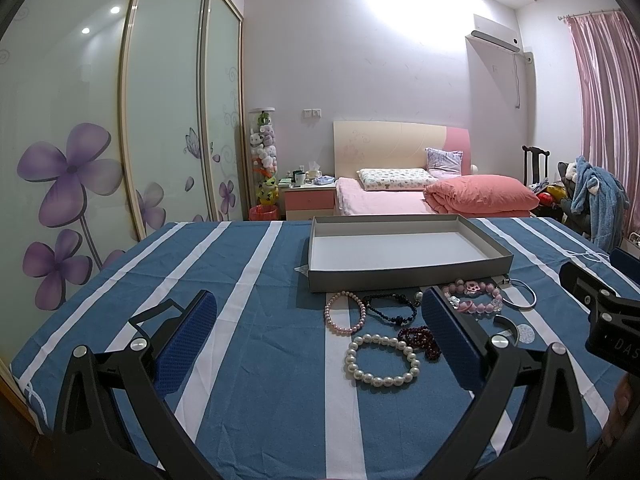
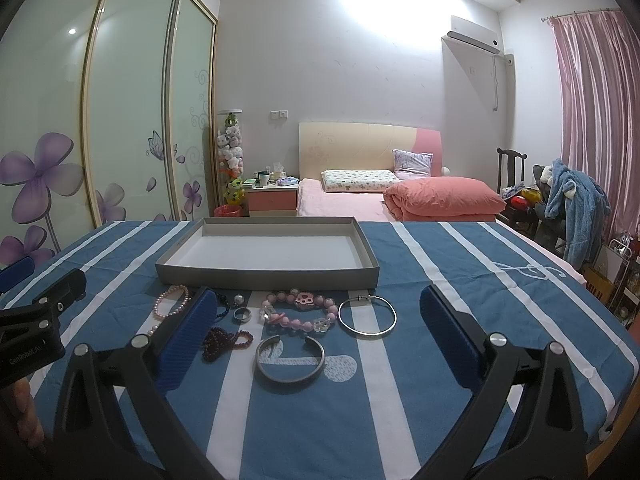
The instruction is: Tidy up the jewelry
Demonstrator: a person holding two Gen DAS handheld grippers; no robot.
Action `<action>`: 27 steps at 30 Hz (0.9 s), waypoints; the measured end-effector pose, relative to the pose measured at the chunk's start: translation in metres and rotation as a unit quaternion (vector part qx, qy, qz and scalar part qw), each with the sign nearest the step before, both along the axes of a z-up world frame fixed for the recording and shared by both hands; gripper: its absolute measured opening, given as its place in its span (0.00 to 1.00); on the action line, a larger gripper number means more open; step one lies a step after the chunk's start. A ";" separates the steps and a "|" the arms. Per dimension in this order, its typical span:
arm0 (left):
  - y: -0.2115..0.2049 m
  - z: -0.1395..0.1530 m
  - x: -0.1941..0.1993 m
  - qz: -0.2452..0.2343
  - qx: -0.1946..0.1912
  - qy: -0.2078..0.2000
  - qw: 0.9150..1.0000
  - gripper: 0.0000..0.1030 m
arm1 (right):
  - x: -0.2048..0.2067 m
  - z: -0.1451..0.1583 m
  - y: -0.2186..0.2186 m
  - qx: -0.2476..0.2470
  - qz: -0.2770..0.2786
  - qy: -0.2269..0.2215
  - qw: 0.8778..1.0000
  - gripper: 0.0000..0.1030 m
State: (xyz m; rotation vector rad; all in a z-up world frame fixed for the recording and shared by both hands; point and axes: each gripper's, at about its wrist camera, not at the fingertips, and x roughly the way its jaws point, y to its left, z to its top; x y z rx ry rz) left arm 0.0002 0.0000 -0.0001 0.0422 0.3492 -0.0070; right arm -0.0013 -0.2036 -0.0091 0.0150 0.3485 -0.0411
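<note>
Both my left gripper [image 1: 316, 332] and right gripper [image 2: 316, 330] gape wide, holding nothing, over the striped cloth [image 2: 440, 280]. Bracelets [image 2: 300, 312] lie mid-frame before the tray [image 2: 264, 276]; bed [image 2: 340, 200] behind.

We see our right gripper [image 2: 316, 320] spread wide at frame bottom, over the silver cuff [image 2: 289, 360] and pink bead bracelet [image 2: 300, 312], below the centred grey tray [image 2: 264, 272].

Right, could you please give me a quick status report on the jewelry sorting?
Left gripper open, right gripper open, both empty. Tray empty; bracelets loose on the cloth before it. Nothing in the way.
</note>
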 end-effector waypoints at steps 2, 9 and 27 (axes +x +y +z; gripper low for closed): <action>0.000 0.000 0.000 0.000 0.000 0.000 1.000 0.98 | 0.000 0.000 0.000 0.000 0.000 0.000 1.000 0.96; 0.000 0.000 0.000 0.000 0.000 0.001 1.000 0.98 | 0.000 0.000 0.000 0.000 0.000 0.000 1.000 0.96; 0.000 0.001 0.000 0.000 0.000 0.006 1.000 0.98 | 0.001 -0.001 0.000 0.000 0.001 0.002 1.000 0.96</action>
